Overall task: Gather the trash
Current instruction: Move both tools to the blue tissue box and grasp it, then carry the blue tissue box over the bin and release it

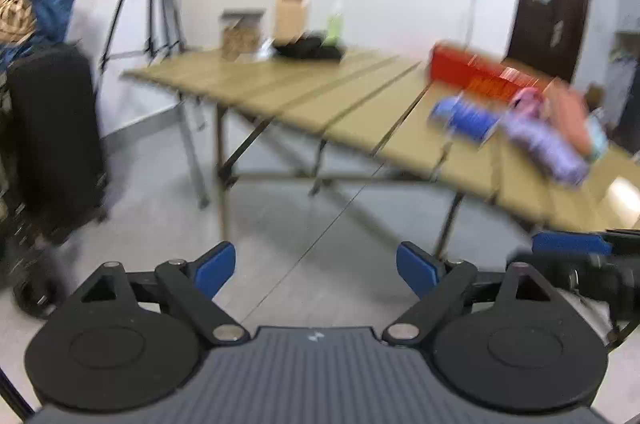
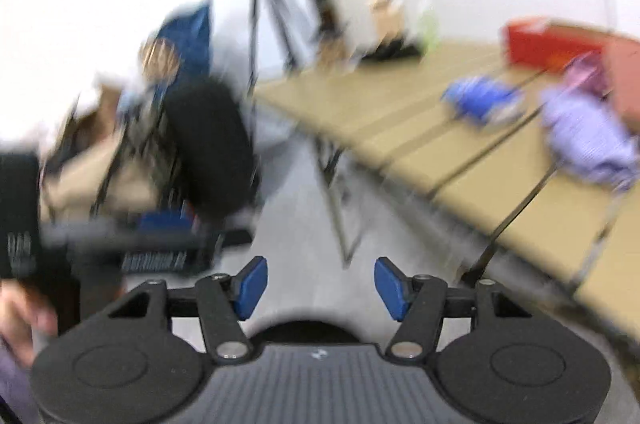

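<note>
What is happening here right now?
A person holds a tool in each hand, and both are empty. The left tool and right tool are open, over the floor beside the table. Blue and purple wrappers lie on it untouched, near a red box.

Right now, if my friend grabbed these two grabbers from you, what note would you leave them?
Left gripper: fingers wide apart, nothing between them.
Right gripper: fingers apart, also holding nothing.
Both hang over the floor, short of the table.
Things on the table: a blue crumpled wrapper, a purple crumpled item beside it, a red box behind. The pictures are blurred, so which pieces count as trash is unclear.
Done: nothing picked up that I can see.
Left: reach the table, gather the trash.
</note>
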A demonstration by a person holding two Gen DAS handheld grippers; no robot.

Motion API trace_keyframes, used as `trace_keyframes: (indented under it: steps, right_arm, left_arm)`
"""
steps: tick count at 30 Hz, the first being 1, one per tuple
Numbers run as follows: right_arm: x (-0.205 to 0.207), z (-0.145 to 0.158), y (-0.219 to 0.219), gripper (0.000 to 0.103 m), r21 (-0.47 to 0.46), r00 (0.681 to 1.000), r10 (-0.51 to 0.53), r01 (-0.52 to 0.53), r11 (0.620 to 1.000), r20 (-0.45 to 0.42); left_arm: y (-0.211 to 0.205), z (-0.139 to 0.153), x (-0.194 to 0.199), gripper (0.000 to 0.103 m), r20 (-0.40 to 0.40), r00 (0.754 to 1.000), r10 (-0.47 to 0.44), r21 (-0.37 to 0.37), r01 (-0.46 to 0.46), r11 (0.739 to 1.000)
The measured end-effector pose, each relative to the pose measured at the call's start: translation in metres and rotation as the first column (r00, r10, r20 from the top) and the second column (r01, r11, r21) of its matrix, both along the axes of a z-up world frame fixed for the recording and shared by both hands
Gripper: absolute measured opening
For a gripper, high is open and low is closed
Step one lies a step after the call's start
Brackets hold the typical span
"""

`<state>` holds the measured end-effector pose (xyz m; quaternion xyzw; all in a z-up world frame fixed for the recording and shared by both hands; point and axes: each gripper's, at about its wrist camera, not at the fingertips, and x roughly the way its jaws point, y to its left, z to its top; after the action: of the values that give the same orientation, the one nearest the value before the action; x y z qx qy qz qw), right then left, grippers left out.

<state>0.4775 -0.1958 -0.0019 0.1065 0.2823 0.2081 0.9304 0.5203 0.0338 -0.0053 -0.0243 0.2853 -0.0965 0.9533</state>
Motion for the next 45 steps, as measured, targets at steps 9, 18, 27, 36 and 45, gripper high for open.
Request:
trace_keyframes:
  steps: [9,18,27,36,45]
  right_arm:
    - [0.082,0.024,-0.066,0.056,0.149,0.962,-0.275,0.272,0.951,-0.006]
    - [0.161,-0.013,-0.094,0.033,0.251,0.921,-0.356,0.386,0.887,-0.159]
    - [0.173,-0.022,-0.093,0.021,0.214,0.939,-0.300,0.332,0.919,-0.168]
    - [0.150,-0.014,-0.080,0.017,0.148,0.968,-0.205,0.225,0.963,-0.143]
    - [0.134,-0.004,-0.077,0.005,0.100,0.977,-0.188,0.198,0.975,-0.100]
  left_arm:
    - [-0.057,0.063,0.106,0.076,0.096,0.979,-0.177,-0.122,0.188,0.975]
    - [-0.131,0.021,0.237,0.053,-0.108,0.970,-0.217,-0.154,0.199,0.968]
    - [-0.124,0.004,0.216,0.024,-0.169,0.939,-0.298,-0.266,0.248,0.932]
    - [-0.104,0.017,0.162,0.018,-0.140,0.960,-0.241,-0.251,0.201,0.947]
    - [-0.096,0.015,0.136,0.012,-0.147,0.972,-0.184,-0.281,0.138,0.950]
